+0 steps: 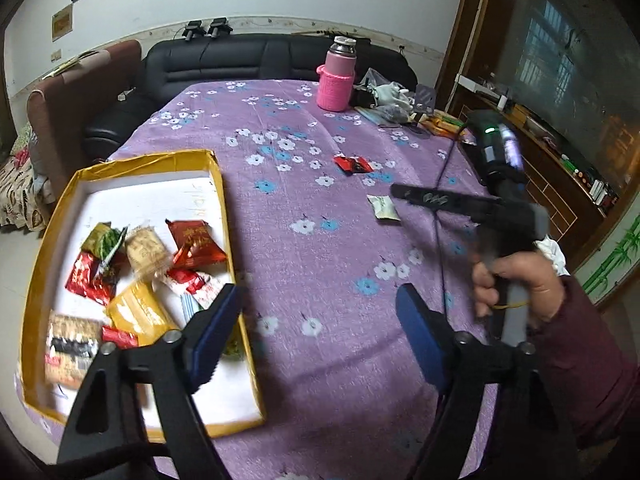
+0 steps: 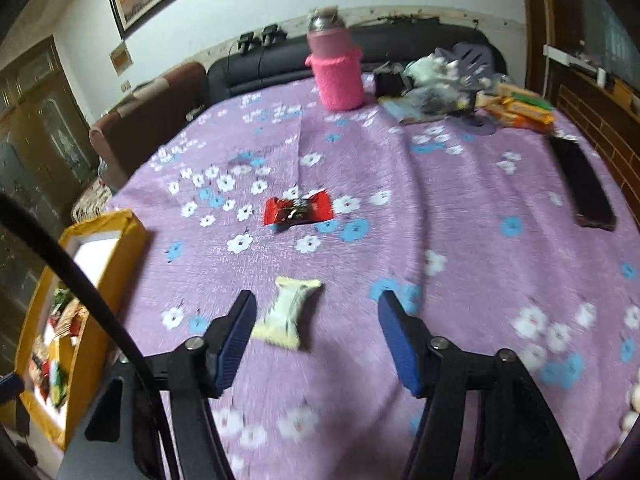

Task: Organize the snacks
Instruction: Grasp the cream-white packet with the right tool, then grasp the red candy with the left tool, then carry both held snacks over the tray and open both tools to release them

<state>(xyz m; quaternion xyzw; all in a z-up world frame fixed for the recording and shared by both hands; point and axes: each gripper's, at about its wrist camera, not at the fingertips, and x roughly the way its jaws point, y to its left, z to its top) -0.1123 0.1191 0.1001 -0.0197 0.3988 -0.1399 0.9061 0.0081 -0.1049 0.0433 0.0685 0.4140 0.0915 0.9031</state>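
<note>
The right gripper (image 2: pixel 316 328) is hanging over a pale packet (image 2: pixel 289 312) lying on the cloth (image 2: pixel 440 220), jaws spread and empty – the packet is sitting between the pads but nearer the left one, and nothing is pressing on it. To take it cleanly, I would be centring the jaws across its narrow middle, lowering until the pads are nearly brushing the cloth, then closing without snagging fabric. A red packet (image 2: pixel 298 210) is waiting farther out. The left gripper (image 1: pixel 316 320) is also standing open and holding nothing, beside the yellow box (image 1: pixel 224 176) where the sorted snacks (image 1: pixel 152 256) are already lying. The purple flowered cloth is looking soft and creased – a pink bottle (image 1: pixel 336 80) and clutter are crowding its far end, with a dark sofa (image 1: pixel 240 60) behind
</note>
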